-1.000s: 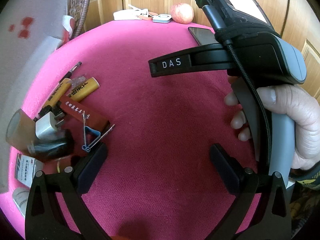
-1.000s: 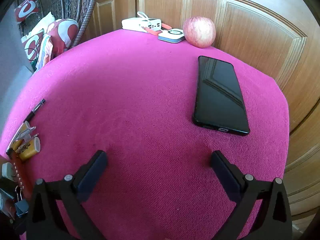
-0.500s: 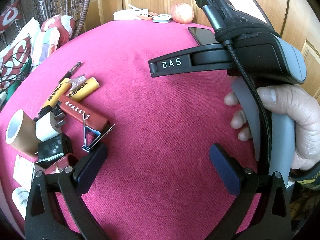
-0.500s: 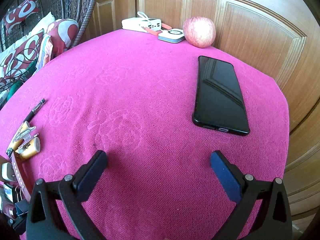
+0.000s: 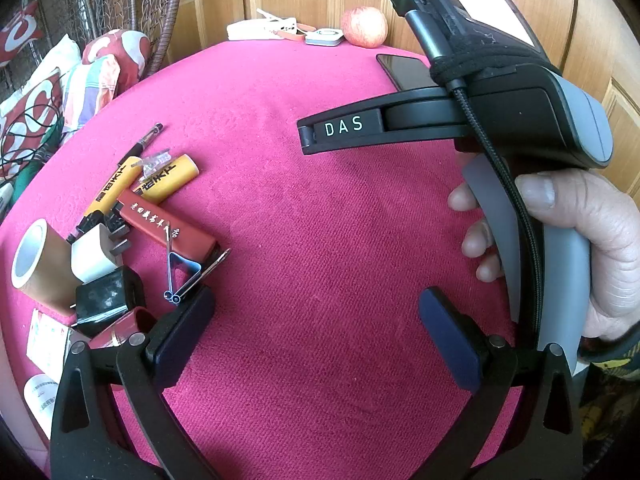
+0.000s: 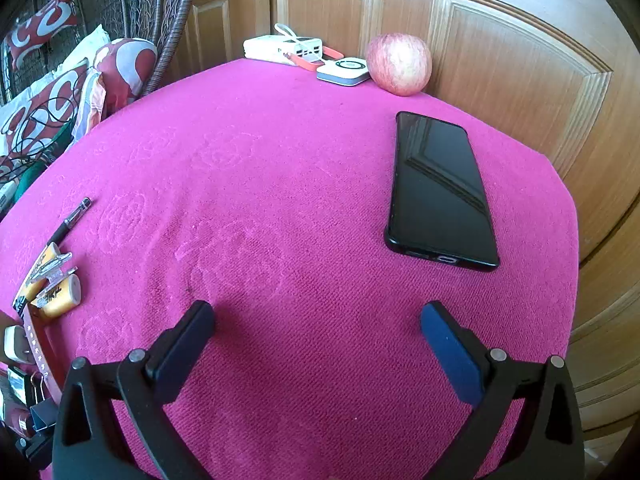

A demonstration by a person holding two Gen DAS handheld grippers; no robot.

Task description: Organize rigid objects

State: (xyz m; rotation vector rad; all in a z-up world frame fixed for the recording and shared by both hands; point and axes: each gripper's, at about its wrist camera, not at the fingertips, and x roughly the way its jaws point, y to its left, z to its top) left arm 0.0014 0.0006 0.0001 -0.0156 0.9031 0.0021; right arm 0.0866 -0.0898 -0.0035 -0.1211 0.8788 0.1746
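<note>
In the left wrist view, the left gripper [image 5: 316, 336] was held low over the pink towel-like table cover [image 5: 320, 240]. Its two black fingers were spread wide, and nothing was held between them. A heap of small hard things was seen just beside the left finger [image 5: 182, 334]: a blue metal binder clip [image 5: 182, 274] nearly touching that finger, a long dark red box with white writing [image 5: 166, 226], two yellow batteries [image 5: 166, 178], a black pen [image 5: 150, 136], a brown roll of tape [image 5: 34, 264], a white plug [image 5: 94, 254] and a black plug [image 5: 108, 294] (all packed close and partly on top of each other). The right gripper's black and grey body was seen at the right, held by a hand [image 5: 580, 240].

In the right wrist view, the right gripper [image 6: 316, 338] was also found wide open and empty over the cover. A flat black phone [image 6: 438, 192] was laid face up ahead and to the right, well apart from the heap at the left edge. At the far edge, a red apple [image 6: 399, 64], a small white square box [image 6: 344, 70] and a white power bank [image 6: 282, 48] were lined up by the wooden door [image 6: 500, 60].
</note>
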